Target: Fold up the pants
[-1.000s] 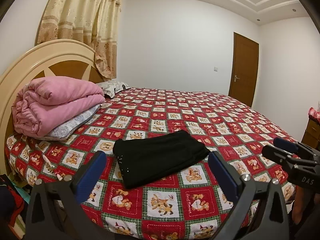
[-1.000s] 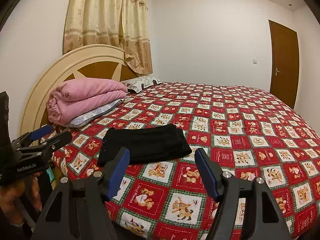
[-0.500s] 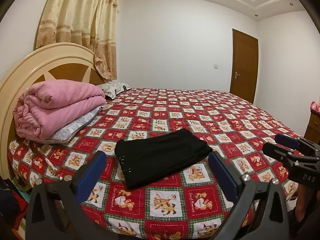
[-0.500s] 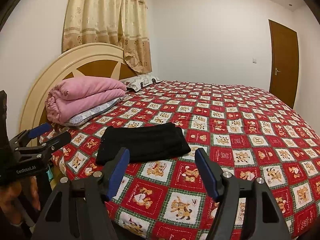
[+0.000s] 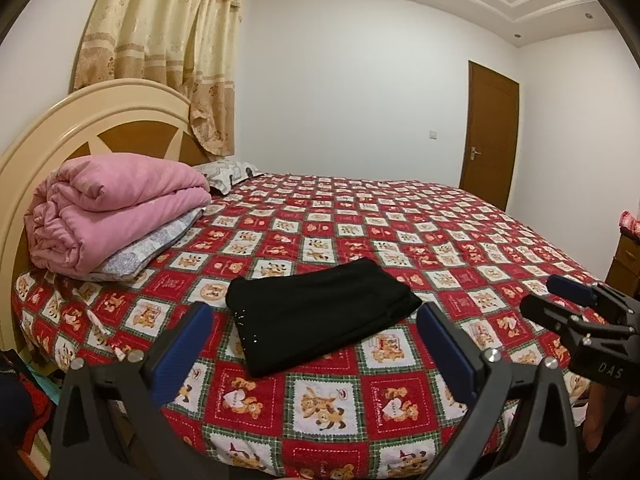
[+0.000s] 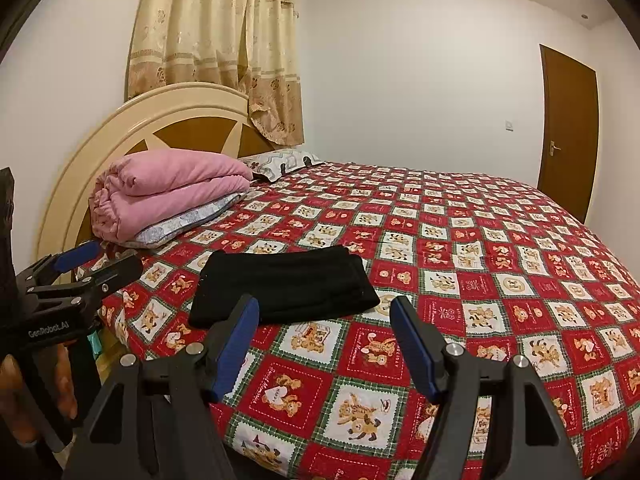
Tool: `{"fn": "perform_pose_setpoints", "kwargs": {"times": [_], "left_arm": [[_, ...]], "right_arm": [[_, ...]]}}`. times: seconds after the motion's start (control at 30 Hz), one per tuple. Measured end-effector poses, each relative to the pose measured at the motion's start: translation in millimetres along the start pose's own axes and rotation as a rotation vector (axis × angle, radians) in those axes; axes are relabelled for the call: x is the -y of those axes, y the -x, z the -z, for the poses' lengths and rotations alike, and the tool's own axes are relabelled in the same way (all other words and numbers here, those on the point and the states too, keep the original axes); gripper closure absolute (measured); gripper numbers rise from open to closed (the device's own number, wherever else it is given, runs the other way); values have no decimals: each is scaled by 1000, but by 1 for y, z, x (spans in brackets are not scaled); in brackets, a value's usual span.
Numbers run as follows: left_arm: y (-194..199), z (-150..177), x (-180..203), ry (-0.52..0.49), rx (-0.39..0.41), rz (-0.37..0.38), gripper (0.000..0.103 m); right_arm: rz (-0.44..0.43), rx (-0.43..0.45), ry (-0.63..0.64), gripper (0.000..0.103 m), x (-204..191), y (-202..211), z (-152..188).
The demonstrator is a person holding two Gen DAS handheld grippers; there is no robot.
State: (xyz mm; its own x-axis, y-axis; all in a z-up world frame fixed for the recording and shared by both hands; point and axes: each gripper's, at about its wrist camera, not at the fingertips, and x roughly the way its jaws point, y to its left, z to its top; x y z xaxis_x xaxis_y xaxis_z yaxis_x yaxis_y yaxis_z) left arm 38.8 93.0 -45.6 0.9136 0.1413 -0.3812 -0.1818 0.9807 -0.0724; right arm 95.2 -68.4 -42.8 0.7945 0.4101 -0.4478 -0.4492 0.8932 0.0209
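Note:
Black pants point(image 5: 320, 312) lie folded into a flat rectangle on the red patchwork bedspread point(image 5: 360, 232), near the bed's front edge; they also show in the right wrist view point(image 6: 284, 288). My left gripper point(image 5: 316, 332) is open and empty, held back from the bed with the pants beyond its fingers. My right gripper point(image 6: 324, 328) is open and empty, also short of the pants. Each gripper shows from the side in the other view: the right point(image 5: 560, 300), the left point(image 6: 96, 260).
A folded pink quilt point(image 5: 112, 216) lies on a grey pillow by the cream headboard point(image 5: 80, 120). A patterned pillow point(image 5: 228, 172) lies behind it. A curtain point(image 5: 168, 40) hangs at the left, a brown door point(image 5: 490, 140) at the far right, a wooden cabinet point(image 5: 626, 264) beside the bed.
Both grippers have drawn slightly back and up from the bed, still open. The folded pants have not moved.

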Motion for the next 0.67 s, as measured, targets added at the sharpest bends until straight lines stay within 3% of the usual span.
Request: {"fn": "perform_pose_setpoints", "kwargs": {"times": [0.27, 0.67], "left_arm": [[-5, 2, -3, 6, -12, -65, 0], [0, 3, -3, 4, 40, -34, 0]], "right_arm": [[0, -10, 5, 34, 0, -3, 4], [-3, -18, 19, 34, -3, -5, 6]]}}
